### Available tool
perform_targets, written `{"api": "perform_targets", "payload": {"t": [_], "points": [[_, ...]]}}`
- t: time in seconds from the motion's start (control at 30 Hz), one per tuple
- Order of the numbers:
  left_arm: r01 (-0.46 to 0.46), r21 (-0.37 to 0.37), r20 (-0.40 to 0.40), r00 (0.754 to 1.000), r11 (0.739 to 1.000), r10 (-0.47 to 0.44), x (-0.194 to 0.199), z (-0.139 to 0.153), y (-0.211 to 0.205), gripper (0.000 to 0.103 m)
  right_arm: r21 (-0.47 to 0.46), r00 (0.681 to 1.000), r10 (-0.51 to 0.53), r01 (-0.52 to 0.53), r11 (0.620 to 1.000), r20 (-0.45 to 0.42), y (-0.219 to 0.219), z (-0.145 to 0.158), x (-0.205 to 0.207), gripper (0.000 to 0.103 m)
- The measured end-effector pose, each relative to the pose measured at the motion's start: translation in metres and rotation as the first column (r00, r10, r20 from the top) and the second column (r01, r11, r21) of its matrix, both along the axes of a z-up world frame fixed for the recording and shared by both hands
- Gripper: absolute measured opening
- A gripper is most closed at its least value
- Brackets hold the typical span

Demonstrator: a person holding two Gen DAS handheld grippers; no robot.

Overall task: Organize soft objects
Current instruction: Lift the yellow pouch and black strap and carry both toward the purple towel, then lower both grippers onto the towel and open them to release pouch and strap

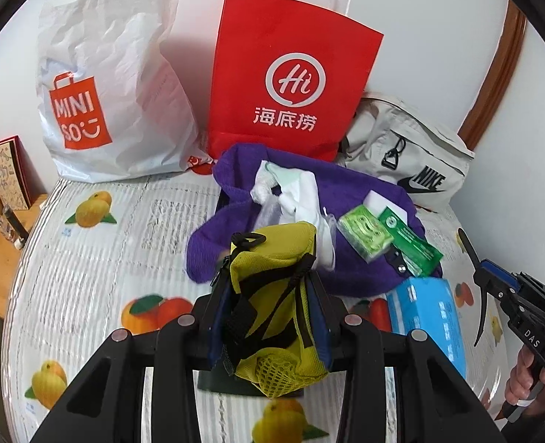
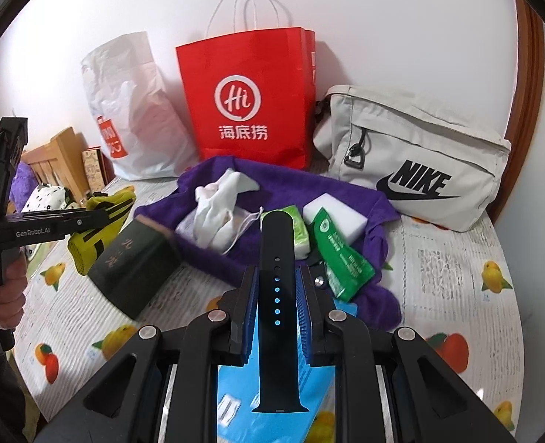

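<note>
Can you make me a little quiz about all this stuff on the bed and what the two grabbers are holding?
1. True or false: the left gripper is shut on the yellow pouch.
2. What does the right gripper hold? A) green packet B) black strap C) white cloth
3. Fill in: the red bag stands between the white plastic bag and the grey ____ bag.

Key:
1. True.
2. B, the black strap. The green packet and white cloth lie on the purple towel.
3. Nike.
</note>
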State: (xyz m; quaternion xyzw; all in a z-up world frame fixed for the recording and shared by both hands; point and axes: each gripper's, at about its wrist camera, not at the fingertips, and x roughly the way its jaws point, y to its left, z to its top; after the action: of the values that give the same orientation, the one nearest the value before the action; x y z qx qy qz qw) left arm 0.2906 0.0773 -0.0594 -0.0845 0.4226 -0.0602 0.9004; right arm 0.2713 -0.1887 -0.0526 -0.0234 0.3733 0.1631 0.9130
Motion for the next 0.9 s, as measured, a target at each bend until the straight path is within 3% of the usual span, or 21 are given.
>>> {"api": "perform_targets", "payload": {"t": [0.5,0.9], "points": [[0.036,-0.004,-0.024,0.999,0.999,-0.036,0.078,-0.006,-0.020,0.037,0.020,1.000,-0.003,0.003,1.000,-0.022,0.002,-0.017,0.074,0.020],[0.080,-0.041,-0.101,0.991,0.996,-0.084,0.146,-0.032,-0.043,0.038,-0.014,0.997,-0.011,0.010,1.000,-0.072,0.000,-0.041,0.125,0.020]]}}
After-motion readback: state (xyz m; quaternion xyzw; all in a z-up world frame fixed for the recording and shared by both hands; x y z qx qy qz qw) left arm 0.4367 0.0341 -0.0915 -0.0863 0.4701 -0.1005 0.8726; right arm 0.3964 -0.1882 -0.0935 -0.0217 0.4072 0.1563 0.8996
